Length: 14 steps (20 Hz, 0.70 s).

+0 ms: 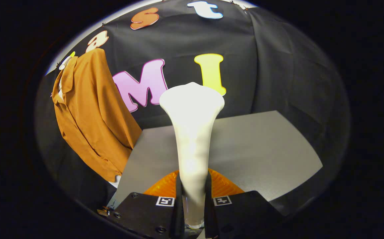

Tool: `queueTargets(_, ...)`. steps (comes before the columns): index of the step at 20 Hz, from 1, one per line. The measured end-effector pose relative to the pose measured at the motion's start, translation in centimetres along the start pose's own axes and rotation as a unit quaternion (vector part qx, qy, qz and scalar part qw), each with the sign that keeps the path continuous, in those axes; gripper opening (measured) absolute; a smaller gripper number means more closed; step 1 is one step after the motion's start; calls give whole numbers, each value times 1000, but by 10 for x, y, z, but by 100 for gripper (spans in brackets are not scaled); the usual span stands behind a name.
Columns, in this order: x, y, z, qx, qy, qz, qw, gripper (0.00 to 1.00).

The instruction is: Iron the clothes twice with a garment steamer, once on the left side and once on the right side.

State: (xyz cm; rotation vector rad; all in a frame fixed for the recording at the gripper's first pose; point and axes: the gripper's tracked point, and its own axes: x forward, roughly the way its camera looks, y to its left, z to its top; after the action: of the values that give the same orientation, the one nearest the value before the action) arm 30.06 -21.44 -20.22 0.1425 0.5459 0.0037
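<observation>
Gripper view: steamer clamped betw. tongs

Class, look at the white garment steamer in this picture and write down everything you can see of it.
The garment steamer is smooth and glossy white, plastic by its look. A slim handle rises upright and flares into a wide, rounded head at the top. The hand-held gripper is shut on its lower handle, one finger pressing each side. It stands over the grey table, with the black cloth wall behind. The orange shirt hangs apart from it, off to one side. Its base is hidden between the fingers.
</observation>
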Motion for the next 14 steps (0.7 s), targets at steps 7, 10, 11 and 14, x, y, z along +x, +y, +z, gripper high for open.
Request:
queueTargets(7,-99,82,19,-10,-102,23,994,27)
queueTargets(10,-115,128,24,-18,-123,30,992,27)
queueTargets(11,-119,143,25,-21,-131,36,991,27)
queueTargets(14,-130,180,30,-37,-163,42,985,27)
